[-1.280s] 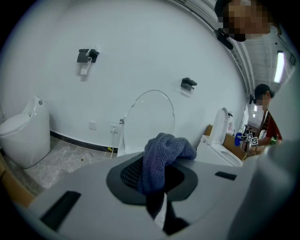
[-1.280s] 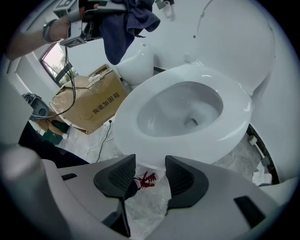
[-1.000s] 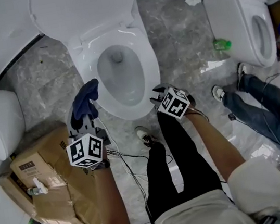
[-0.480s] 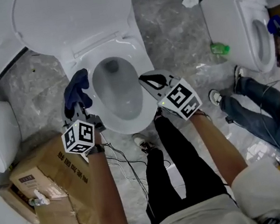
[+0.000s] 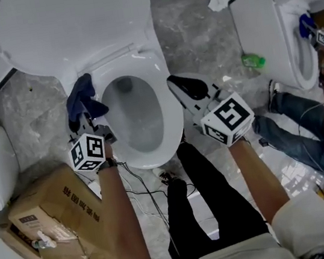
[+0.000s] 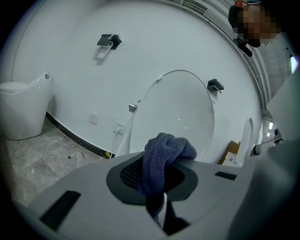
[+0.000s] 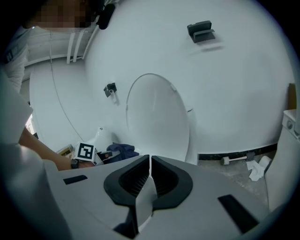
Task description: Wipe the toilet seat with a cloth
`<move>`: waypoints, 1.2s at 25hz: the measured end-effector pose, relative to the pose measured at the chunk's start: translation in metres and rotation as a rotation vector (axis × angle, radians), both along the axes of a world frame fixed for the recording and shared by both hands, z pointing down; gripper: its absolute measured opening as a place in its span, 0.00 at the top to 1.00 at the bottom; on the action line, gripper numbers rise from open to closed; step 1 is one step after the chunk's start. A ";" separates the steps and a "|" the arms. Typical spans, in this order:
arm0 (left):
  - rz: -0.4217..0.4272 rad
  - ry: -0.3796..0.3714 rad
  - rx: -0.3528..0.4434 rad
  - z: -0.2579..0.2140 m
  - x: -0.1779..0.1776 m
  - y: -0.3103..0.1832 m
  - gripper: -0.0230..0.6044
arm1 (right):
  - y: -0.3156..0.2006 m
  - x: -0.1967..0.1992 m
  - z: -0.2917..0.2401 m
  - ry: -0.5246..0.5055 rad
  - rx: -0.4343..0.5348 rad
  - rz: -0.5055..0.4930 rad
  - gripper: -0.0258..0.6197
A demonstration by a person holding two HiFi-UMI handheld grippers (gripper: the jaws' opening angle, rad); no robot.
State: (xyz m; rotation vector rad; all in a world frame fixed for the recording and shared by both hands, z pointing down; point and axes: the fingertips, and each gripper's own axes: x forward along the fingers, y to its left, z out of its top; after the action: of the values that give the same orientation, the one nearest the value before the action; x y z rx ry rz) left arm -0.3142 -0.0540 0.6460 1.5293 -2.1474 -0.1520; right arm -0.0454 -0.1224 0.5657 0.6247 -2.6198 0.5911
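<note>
Head view: left tongs (image 5: 91,120) clamped on the blue cloth (image 5: 80,95), touching the toilet seat's (image 5: 171,115) left rim; right tongs (image 5: 174,83) closed, empty, at its right.

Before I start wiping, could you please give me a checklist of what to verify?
1. Cloth gripped in left tongs: ok.
2. Lid raised: ok.
3. Seat down and bare: ok.
4. Right tongs shut and empty: ok.
5. Right tongs clear of the seat: cannot tell; their tips overlap its rim in the head view.
</note>
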 end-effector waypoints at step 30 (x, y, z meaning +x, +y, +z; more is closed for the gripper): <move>0.173 0.014 -0.113 0.074 0.112 -0.089 0.90 | -0.006 0.079 0.021 0.052 -0.012 0.066 0.90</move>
State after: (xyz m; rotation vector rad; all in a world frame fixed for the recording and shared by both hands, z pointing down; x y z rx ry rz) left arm -0.2026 -0.1432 0.7202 1.6333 -1.9659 0.0177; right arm 0.0331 -0.1281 0.5870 0.7157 -2.5537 0.6019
